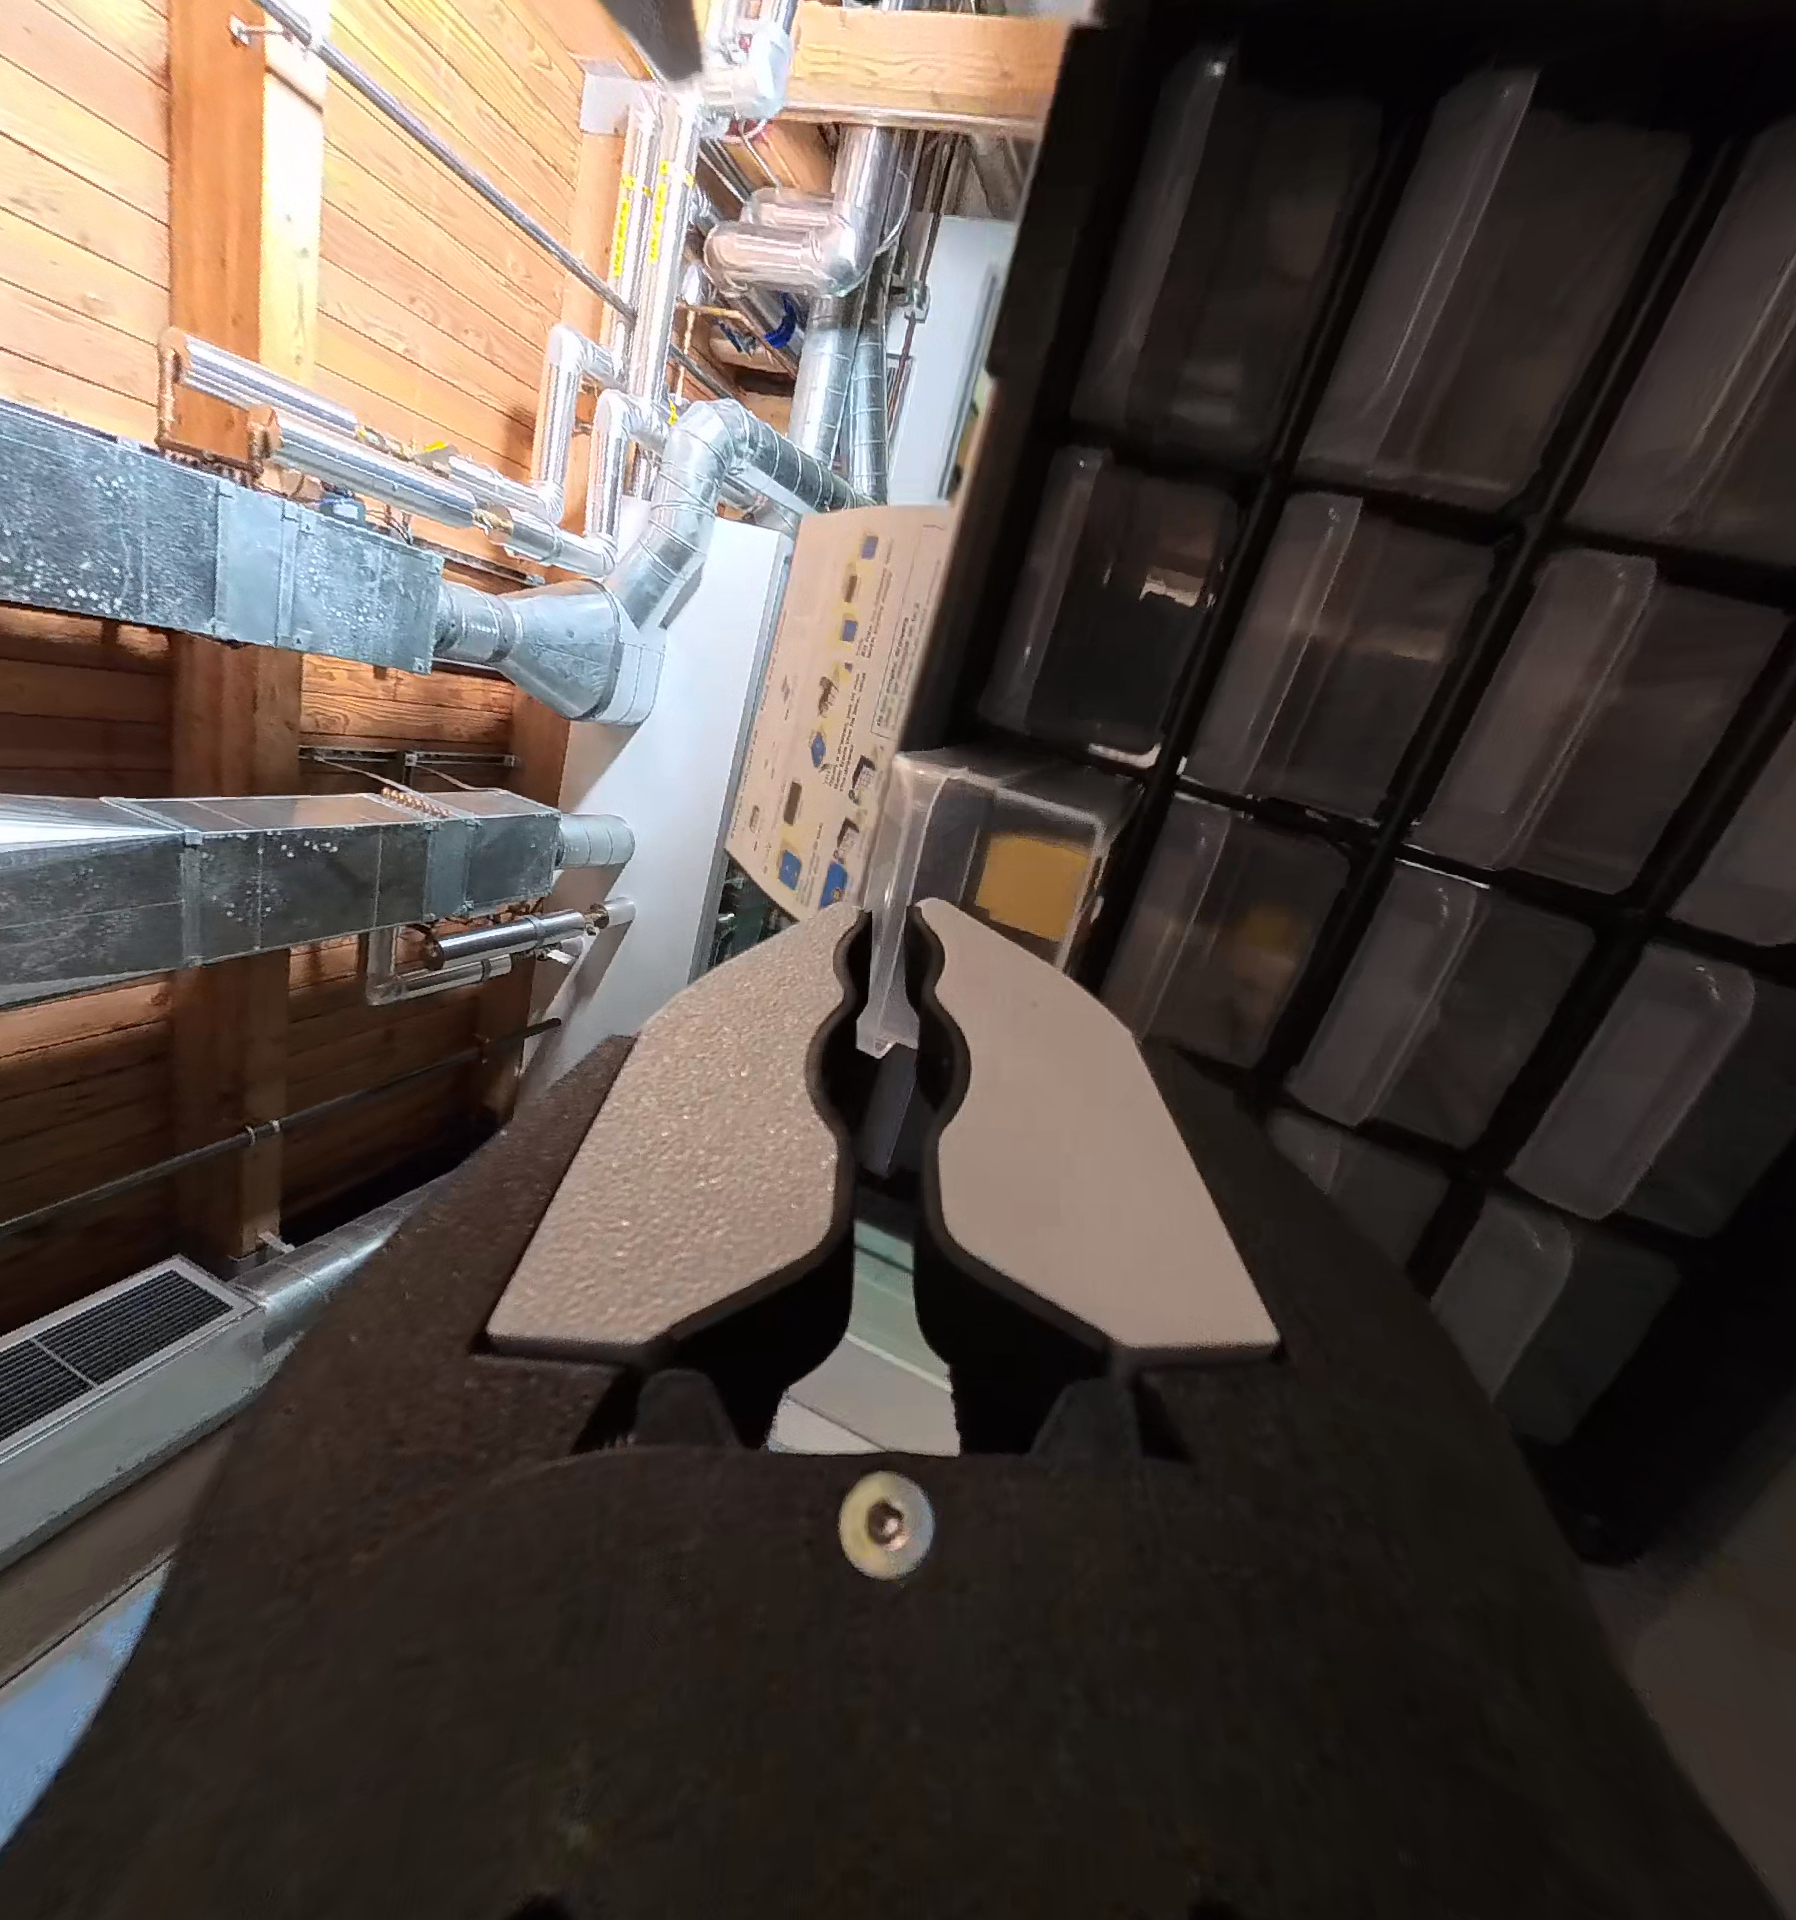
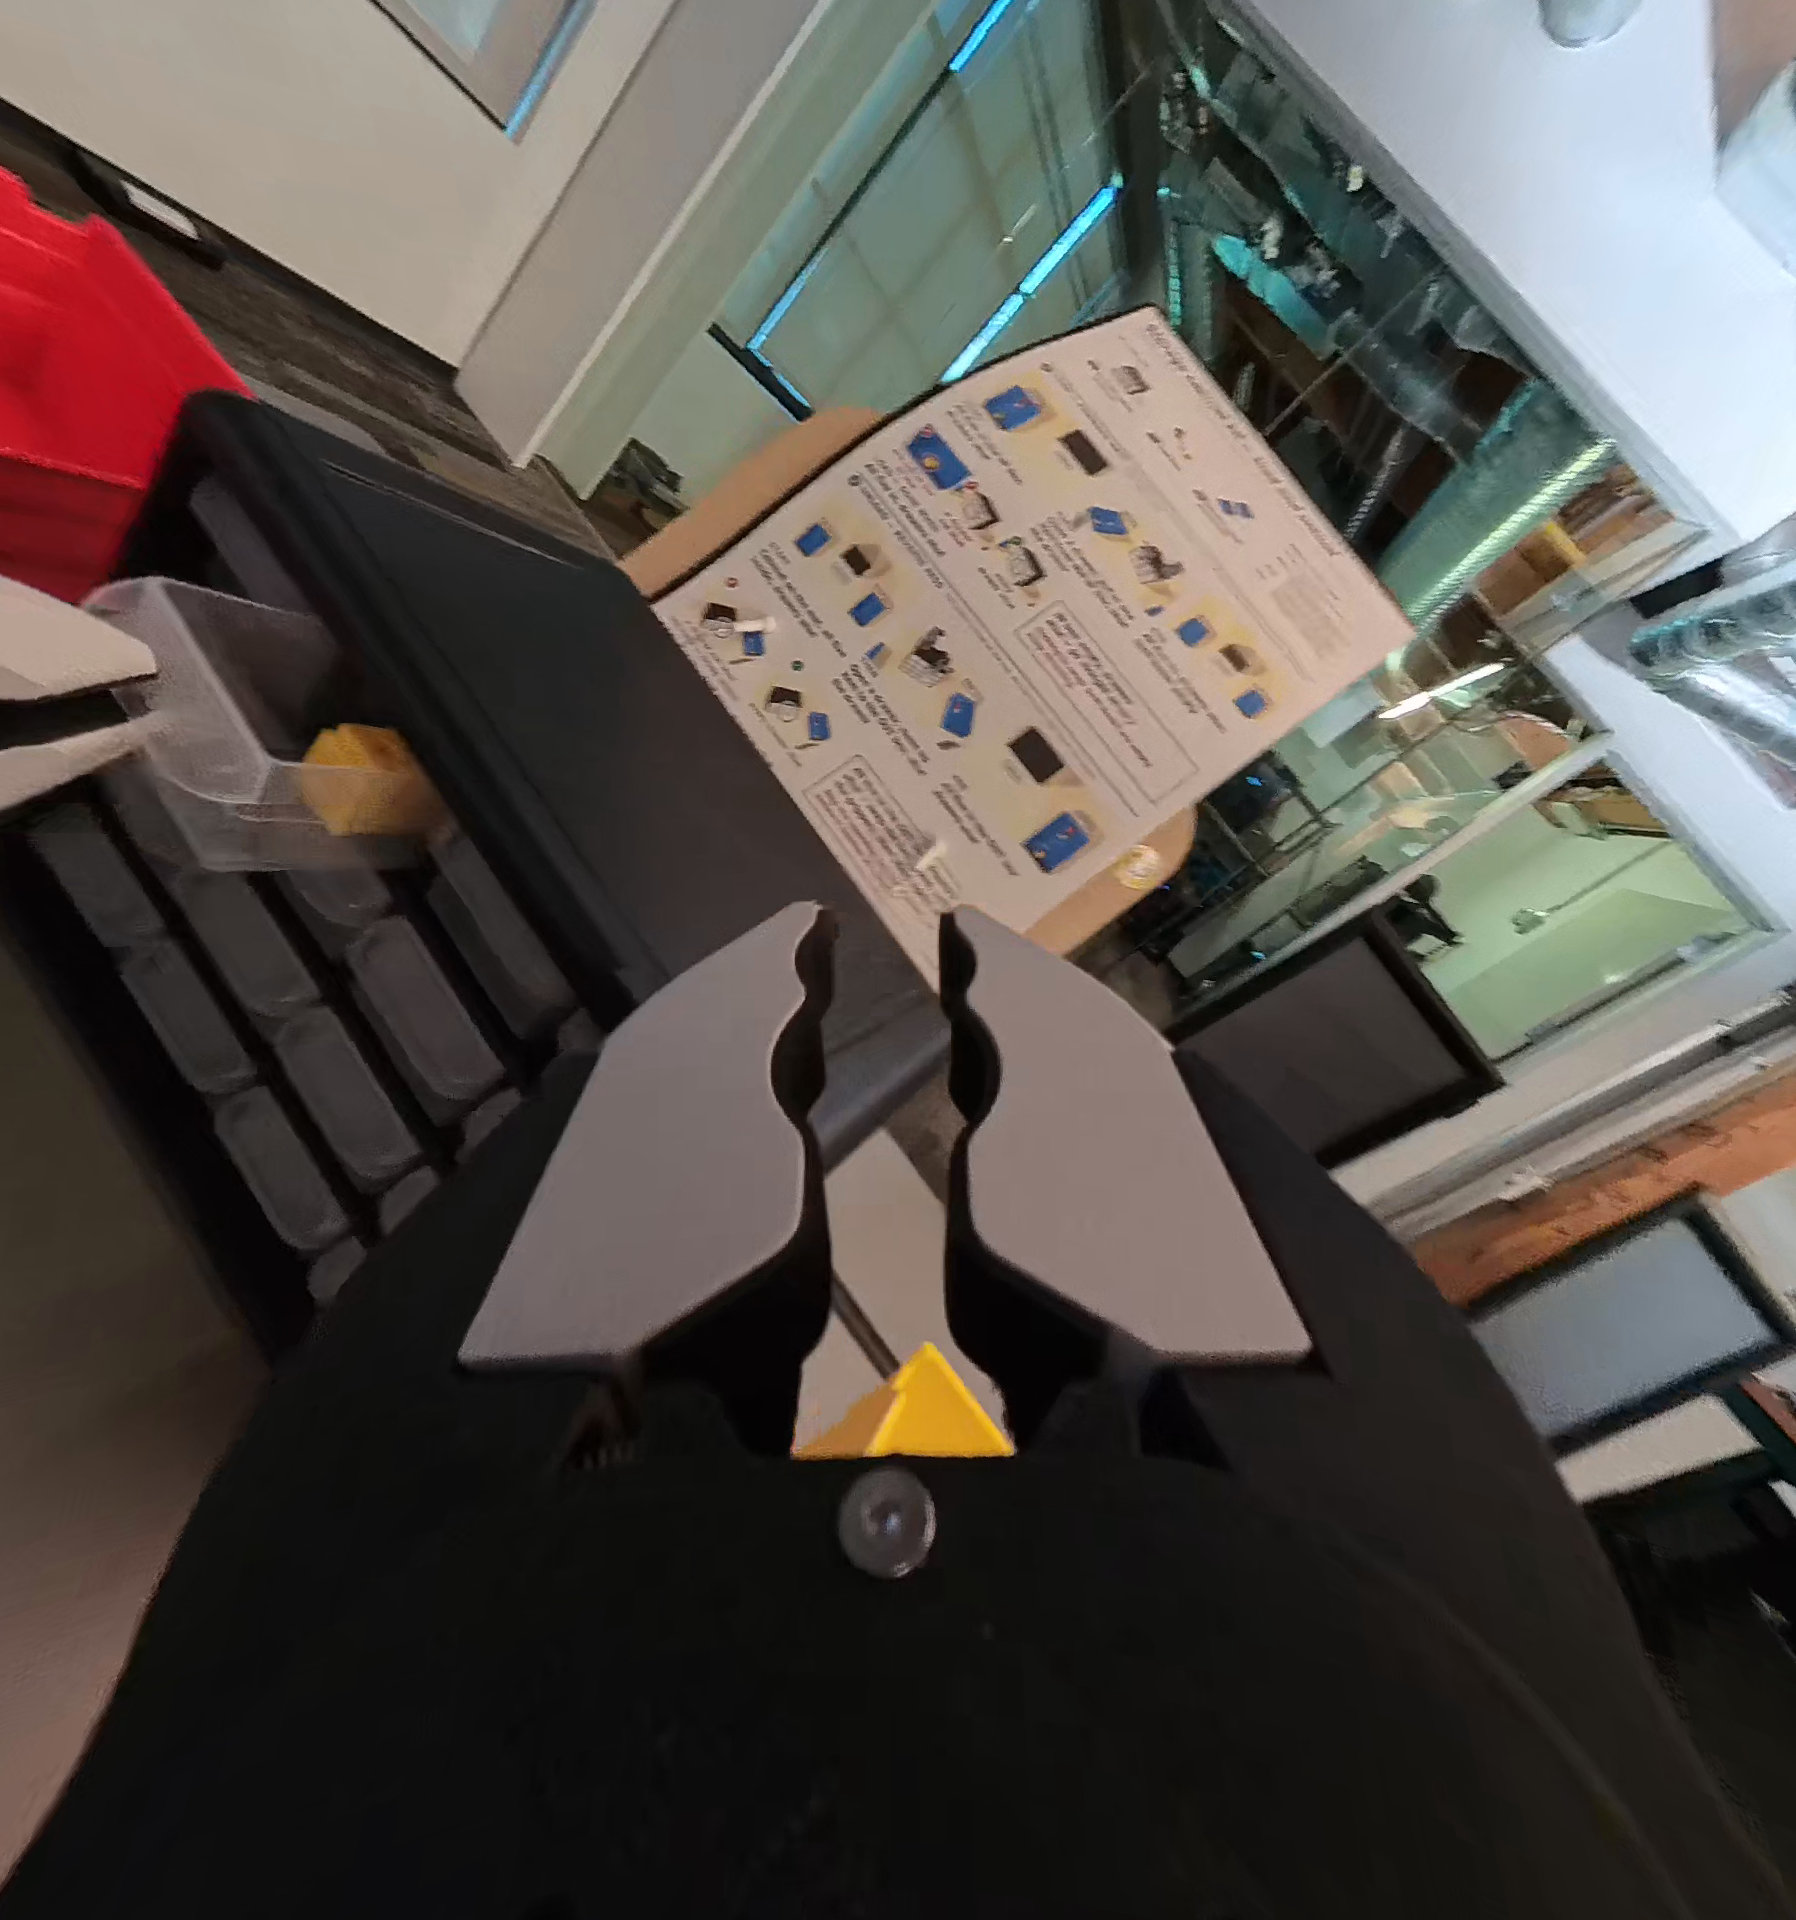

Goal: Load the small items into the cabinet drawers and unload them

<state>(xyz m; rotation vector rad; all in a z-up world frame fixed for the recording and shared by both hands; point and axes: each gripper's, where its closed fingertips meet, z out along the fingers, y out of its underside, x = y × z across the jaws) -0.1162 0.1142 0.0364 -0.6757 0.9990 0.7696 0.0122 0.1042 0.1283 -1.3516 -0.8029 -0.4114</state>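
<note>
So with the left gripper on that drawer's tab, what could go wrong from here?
The left gripper pinches only the thin clear handle lip of the pulled-out drawer, so it might slip off. The yellow item sits at the drawer's cabinet end and could jam if shoved. The right gripper hangs open and empty beside the cabinet, risking a bump.

Cabinet (image 1: 1496,540): black frame, a grid of translucent drawers, all but one seen pushed in.
Open drawer (image 2: 219,717): clear plastic, pulled partway out of the cabinet; its front handle tab (image 1: 886,977) is clamped between grey gripper fingers.
Yellow block (image 2: 369,779): held inside the open drawer, toward its rear.
</note>
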